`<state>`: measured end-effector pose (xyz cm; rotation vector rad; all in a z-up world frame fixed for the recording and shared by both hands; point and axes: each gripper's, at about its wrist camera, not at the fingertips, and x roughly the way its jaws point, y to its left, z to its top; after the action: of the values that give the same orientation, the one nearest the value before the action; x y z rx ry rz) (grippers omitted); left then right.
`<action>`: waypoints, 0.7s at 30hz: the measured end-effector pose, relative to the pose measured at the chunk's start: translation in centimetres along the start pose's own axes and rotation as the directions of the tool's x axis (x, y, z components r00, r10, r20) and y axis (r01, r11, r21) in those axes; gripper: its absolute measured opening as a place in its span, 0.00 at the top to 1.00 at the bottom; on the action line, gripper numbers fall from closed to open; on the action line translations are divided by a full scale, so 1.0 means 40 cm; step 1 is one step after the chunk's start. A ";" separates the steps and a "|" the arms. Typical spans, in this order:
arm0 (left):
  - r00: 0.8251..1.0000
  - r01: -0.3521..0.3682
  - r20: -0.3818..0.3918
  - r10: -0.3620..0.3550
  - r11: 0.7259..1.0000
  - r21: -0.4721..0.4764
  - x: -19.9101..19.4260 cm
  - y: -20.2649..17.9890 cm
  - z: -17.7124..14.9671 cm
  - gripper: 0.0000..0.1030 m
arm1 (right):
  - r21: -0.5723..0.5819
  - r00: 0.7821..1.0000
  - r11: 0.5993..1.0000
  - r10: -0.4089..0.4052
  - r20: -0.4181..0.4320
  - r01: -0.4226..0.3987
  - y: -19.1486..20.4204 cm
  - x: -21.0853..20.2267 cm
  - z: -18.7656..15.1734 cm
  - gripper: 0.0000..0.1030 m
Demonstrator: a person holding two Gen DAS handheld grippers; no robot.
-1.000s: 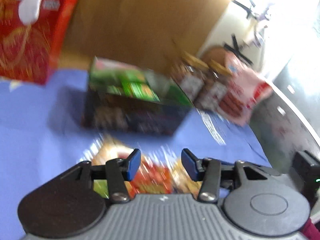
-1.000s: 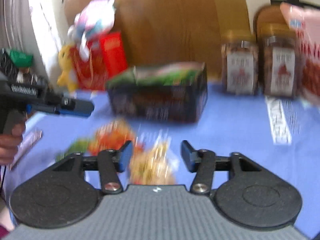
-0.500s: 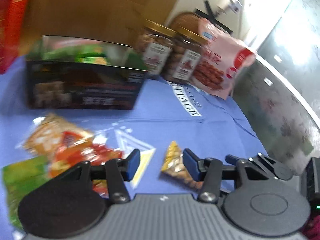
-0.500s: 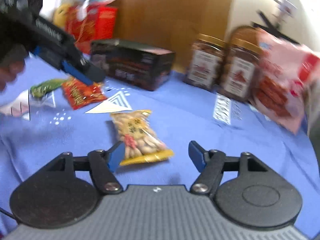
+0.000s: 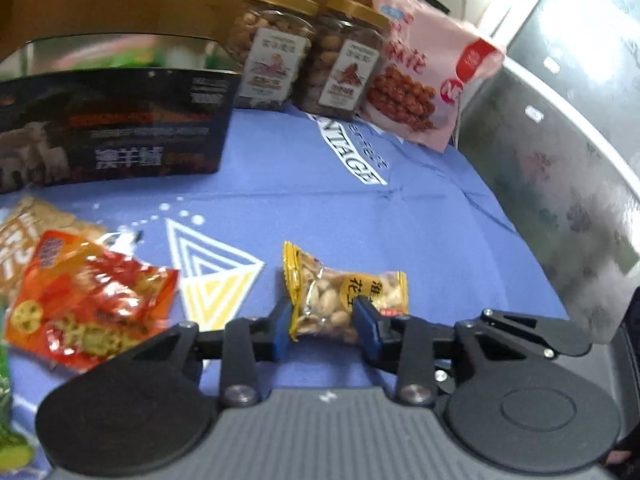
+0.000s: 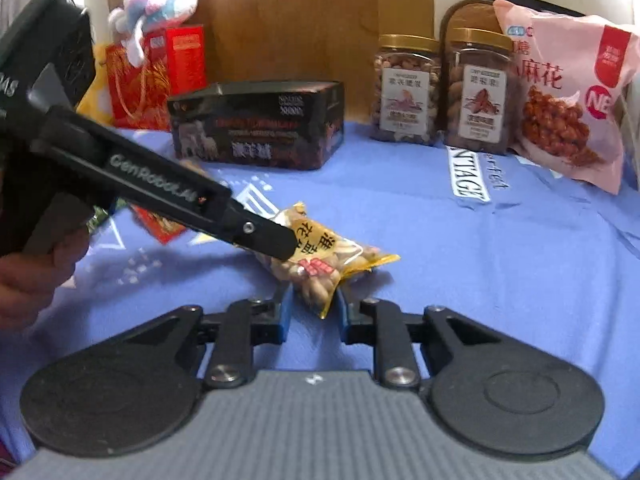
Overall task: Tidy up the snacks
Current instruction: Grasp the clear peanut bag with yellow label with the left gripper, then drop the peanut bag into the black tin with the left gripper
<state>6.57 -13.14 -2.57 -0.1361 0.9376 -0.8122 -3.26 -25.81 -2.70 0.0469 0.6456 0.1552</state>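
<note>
A clear peanut packet (image 5: 332, 292) with yellow ends lies on the blue cloth (image 5: 360, 216). My left gripper (image 5: 322, 322) has the packet's middle between its blue pads, which touch both sides while the jaws are closing. In the right wrist view the same peanut packet (image 6: 320, 248) lies slantwise, and the left gripper (image 6: 286, 246) reaches in over it from the left, held by a person's hand (image 6: 32, 280). My right gripper (image 6: 315, 314) has the packet's near yellow end between its pads, with its jaws closing on it too.
A black box (image 5: 120, 132) stands open at the back. Two gold-lidded nut jars (image 5: 272, 48) and a pink snack bag (image 5: 424, 72) line the back right. A red-orange snack packet (image 5: 88, 300) lies to the left. A red gift bag (image 6: 140, 84) with a plush toy is at the far left.
Both grippers have come down onto the peanut packet from either end. Their jaws, wide around it half a second ago, have narrowed onto it.
</note>
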 end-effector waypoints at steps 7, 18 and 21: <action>0.992 -0.010 0.123 0.011 1.000 -0.009 -0.108 0.029 0.032 0.67 | -0.095 0.996 0.995 0.010 0.089 -0.002 0.060 -0.016 0.063 0.75; 0.952 -0.185 0.236 0.194 0.981 -0.059 -0.130 0.172 0.318 0.61 | -0.123 0.975 0.989 -0.055 0.216 0.083 0.104 0.201 0.341 0.62; 0.958 -0.143 0.234 0.163 0.985 -0.101 -0.141 0.200 0.289 0.61 | -0.079 0.972 0.992 -0.080 0.223 0.099 0.089 0.180 0.304 0.62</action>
<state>18.01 -6.40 4.67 -0.2269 0.7415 -0.5975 9.27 -21.11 3.03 -0.0514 0.4181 0.0899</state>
